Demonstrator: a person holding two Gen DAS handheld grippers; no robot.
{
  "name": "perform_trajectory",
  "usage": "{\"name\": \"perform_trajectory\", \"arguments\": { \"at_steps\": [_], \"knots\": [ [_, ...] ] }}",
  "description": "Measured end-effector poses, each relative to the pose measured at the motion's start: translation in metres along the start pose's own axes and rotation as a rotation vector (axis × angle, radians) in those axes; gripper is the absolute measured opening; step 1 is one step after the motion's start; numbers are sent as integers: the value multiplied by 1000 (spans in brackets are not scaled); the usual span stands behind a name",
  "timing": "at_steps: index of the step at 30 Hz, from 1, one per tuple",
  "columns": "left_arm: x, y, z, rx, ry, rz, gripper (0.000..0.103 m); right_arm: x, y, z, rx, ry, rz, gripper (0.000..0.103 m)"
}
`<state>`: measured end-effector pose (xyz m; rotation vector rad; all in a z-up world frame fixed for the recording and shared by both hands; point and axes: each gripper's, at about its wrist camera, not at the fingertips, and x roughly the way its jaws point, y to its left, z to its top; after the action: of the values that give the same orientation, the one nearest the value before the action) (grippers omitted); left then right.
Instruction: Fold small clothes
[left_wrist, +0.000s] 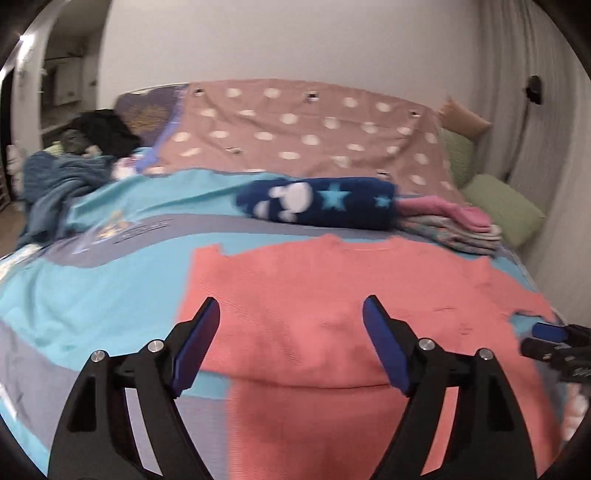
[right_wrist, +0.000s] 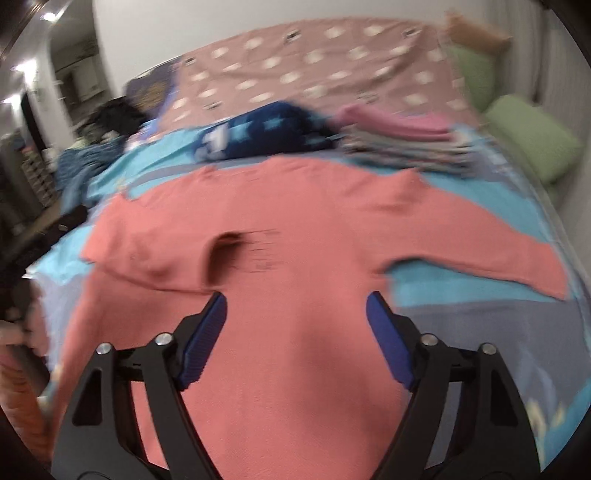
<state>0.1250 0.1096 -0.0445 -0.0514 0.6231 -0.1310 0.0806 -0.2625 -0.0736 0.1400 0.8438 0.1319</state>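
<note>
Coral top (right_wrist: 280, 236) lies spread mid-frame on the bed (left_wrist: 92, 295), one sleeve folded in; left gripper (left_wrist: 291, 347) and right gripper (right_wrist: 295, 339) hover apart, empty; likely next, the lower-right sleeve needs gripping

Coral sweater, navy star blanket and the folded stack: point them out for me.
Coral sweater (right_wrist: 295, 229): right wrist view, middle of its chest.
Navy star blanket (left_wrist: 325, 199): left wrist view, its middle, beside a star.
Folded stack (left_wrist: 454, 225): left wrist view, its near side.

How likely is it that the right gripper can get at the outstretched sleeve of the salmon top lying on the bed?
Probably yes. The right gripper is open and empty above the salmon top, and the sleeve lies flat and uncovered on the bedspread, with nothing between.
</note>
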Motion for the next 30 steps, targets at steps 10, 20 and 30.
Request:
{"name": "perform_trajectory", "arguments": {
  "at_steps": [10, 20, 30],
  "knots": [
    [25, 51, -8, -76, 73, 74, 80, 91, 38, 33, 133, 260, 348, 73],
    [33, 66, -14, -104, 105, 20, 80, 64, 56, 76, 65, 53, 363, 4],
    [45, 43, -21, -10, 150, 29, 80, 45, -37, 95, 165, -16, 217, 4]
  ]
}}
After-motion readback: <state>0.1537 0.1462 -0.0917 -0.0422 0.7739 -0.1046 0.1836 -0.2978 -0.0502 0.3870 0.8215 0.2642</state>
